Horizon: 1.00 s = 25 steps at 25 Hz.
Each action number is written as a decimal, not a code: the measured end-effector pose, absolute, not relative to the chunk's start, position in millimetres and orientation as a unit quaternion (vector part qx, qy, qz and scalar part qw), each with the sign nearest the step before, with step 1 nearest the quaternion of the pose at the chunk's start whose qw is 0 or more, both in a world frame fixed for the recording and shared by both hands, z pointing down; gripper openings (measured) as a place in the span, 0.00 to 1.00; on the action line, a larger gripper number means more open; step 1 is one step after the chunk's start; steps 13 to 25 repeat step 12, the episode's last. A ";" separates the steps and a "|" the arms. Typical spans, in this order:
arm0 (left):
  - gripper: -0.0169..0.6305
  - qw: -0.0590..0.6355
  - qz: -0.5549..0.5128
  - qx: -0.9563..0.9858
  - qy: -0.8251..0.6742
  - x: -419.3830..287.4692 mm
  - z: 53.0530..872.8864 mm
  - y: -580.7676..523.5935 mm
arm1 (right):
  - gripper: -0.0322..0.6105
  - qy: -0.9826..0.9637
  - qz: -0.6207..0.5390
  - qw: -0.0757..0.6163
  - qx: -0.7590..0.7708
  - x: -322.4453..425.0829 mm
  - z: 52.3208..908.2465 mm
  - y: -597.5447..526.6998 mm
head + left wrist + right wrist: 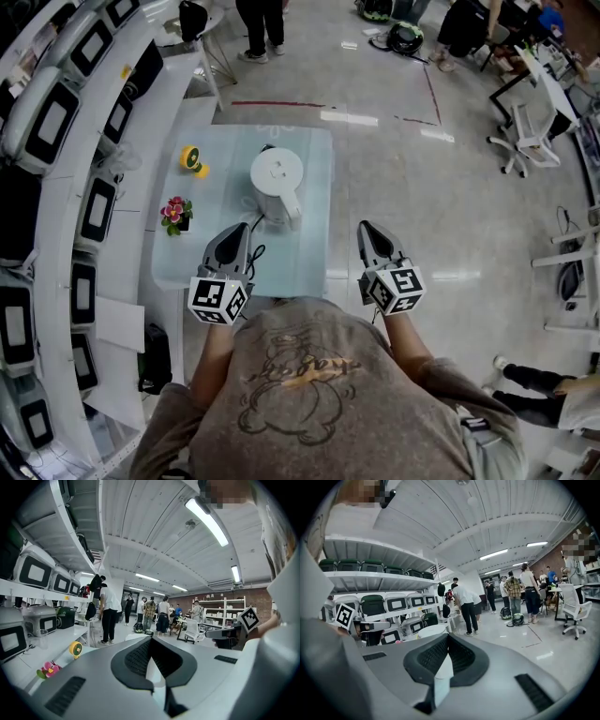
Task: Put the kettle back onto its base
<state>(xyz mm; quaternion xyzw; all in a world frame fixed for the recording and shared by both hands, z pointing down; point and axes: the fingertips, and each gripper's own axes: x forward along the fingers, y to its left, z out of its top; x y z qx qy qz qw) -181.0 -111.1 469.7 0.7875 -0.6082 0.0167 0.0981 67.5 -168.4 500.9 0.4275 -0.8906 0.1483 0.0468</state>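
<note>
A white kettle (pixel 275 183) stands upright near the middle of the pale table (pixel 309 248), with its handle toward me. I cannot make out a base under it; a dark cord (pixel 255 253) lies on the table in front of it. My left gripper (pixel 242 230) is shut and empty, hovering just short of the kettle on its near left. My right gripper (pixel 365 227) is shut and empty too, past the table's right edge. Both point roughly level. The kettle's lid (pixel 136 637) shows just past the left gripper (pixel 151 639). From the right gripper (pixel 448 637) the kettle (pixel 432 630) lies ahead and left.
A small yellow round gadget (pixel 192 159) and a potted pink flower (pixel 175 213) sit on the table's left side. Curved white shelves of appliances (pixel 56 122) run along the left. People stand at the far end, and a white office chair (pixel 530 141) is at the right.
</note>
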 end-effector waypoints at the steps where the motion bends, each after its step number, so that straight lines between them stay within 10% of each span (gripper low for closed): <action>1: 0.06 0.098 0.016 0.786 -0.610 -181.9 469.0 -111.0 | 0.05 -0.891 0.148 0.046 0.427 67.1 500.6 -168.7; 25: 0.06 0.105 0.013 0.783 -0.614 -182.7 469.6 -109.3 | 0.05 -0.890 0.150 0.046 0.428 68.8 500.1 -170.2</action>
